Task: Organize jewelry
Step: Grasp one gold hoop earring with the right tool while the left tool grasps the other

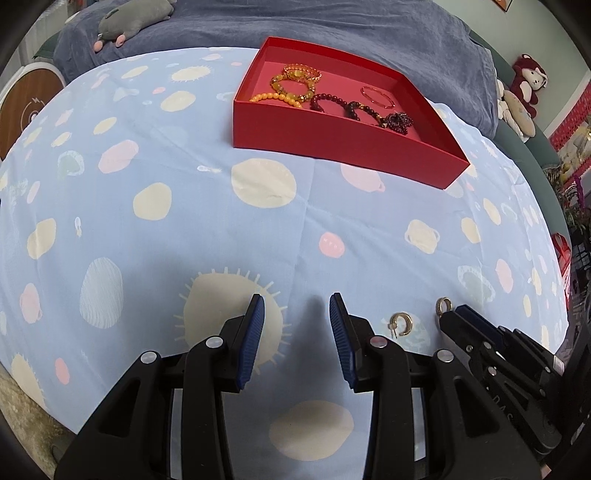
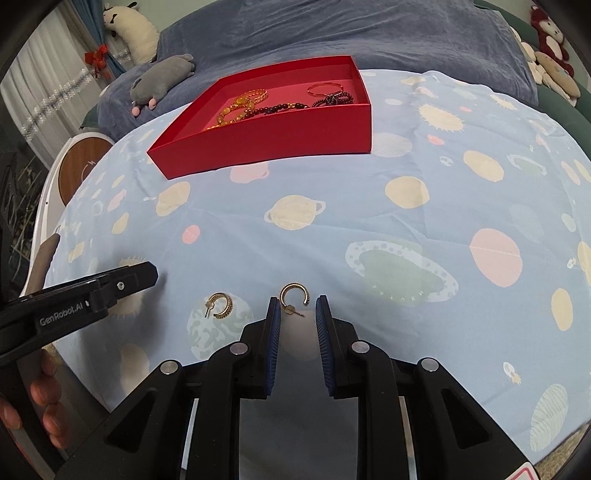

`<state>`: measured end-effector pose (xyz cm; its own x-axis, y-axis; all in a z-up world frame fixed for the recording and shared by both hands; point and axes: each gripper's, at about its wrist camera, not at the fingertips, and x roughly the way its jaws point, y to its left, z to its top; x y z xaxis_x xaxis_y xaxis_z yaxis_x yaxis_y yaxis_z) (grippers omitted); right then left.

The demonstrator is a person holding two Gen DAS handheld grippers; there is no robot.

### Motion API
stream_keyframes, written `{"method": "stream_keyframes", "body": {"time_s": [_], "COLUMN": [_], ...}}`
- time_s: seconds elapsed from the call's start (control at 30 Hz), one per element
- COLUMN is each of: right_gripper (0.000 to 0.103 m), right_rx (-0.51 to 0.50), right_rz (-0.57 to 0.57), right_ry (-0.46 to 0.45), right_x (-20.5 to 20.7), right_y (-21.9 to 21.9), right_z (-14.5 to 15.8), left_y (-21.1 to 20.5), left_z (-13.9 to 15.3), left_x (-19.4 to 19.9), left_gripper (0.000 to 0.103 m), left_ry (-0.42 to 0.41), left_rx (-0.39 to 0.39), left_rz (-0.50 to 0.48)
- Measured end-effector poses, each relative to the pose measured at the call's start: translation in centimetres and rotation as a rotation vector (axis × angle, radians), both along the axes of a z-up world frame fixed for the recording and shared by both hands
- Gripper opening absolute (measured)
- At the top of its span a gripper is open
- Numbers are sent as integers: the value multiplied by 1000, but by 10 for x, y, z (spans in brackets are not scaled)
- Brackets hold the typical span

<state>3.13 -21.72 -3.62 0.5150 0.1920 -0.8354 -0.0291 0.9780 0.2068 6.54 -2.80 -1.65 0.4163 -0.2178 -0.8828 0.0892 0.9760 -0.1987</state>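
A red box sits on the blue patterned sheet and holds several bead bracelets and a thin ring. Two gold hoop earrings lie on the sheet near me. One earring lies just ahead of my right gripper, which is open with nothing between its pads; this earring shows in the left wrist view at the right gripper's tip. The other earring lies between the two grippers. My left gripper is open and empty over the sheet.
A grey plush toy lies on the dark blue blanket behind the box. More plush toys sit at the far right. A round wooden stand is beside the bed on the left. The sheet's edge is close below.
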Motion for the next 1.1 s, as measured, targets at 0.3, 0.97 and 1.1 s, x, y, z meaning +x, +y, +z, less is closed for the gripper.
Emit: {"method": "stream_keyframes", "body": {"time_s": [0.3,0.97,1.1], "right_gripper": [25,16,16], "right_rx": [-5,-14,-2], "right_rz": [7,-19,-51], "right_ry": [-4,-1,-6], "right_x": [5,1,-1], "right_y": [3,0,-9], "right_z": [-2,0,4], "left_y": [-4,-23,-33], "left_z": [-1,-1,-1], "left_x": [-5,-12,-15], "left_gripper": [36,42,42], "left_ry": [9,13,17], "left_rx": [-10,-13,-20], "left_rz": [-16,-48,-69]}}
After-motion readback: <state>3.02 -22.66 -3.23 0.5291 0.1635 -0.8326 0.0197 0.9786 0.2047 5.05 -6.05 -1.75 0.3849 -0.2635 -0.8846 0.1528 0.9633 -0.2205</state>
